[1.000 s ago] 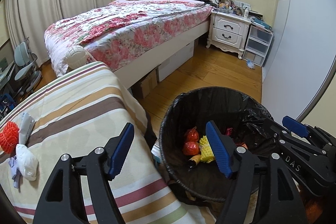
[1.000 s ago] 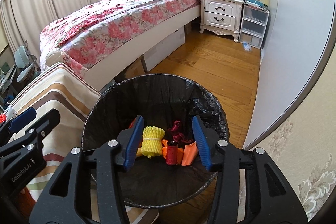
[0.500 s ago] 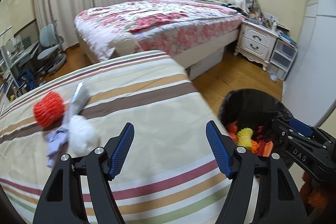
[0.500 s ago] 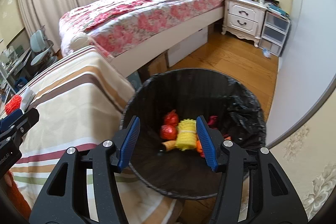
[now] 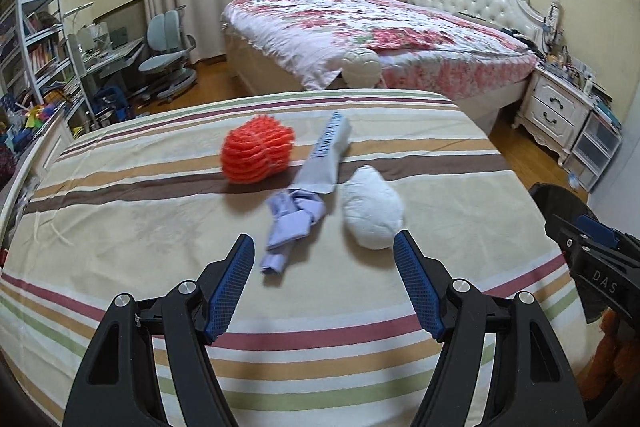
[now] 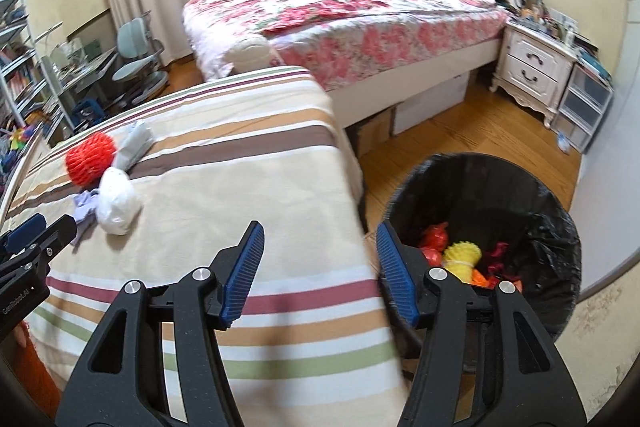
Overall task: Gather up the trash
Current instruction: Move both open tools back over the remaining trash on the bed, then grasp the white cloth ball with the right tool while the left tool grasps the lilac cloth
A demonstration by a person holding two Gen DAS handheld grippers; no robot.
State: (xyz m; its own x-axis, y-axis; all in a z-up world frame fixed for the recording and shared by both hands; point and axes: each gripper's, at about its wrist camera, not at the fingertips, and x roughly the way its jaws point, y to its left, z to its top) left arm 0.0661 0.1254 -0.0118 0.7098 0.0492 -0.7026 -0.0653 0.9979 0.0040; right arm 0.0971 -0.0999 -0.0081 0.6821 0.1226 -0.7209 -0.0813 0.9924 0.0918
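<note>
Left gripper (image 5: 324,279) empty, jaws apart, just short of the trash on the striped table (image 5: 160,227): white wad (image 5: 372,213), purple scrap (image 5: 292,223), grey wrapper (image 5: 326,155), orange net (image 5: 256,155). Right gripper (image 6: 320,267) also apart, empty, near the bin (image 6: 480,187). Step: reaching. Next: ease forward and close on the scrap or wad.

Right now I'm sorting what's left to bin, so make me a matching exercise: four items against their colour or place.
Column one:
1. foam net
2. crumpled wad
3. twisted wrapper
4. yellow net

Column two:
a. lilac, on the striped cover
b. inside the black bin
c. orange-red, on the striped cover
d. white, on the striped cover

Pairs: 1-c, 2-d, 3-a, 4-b
</note>
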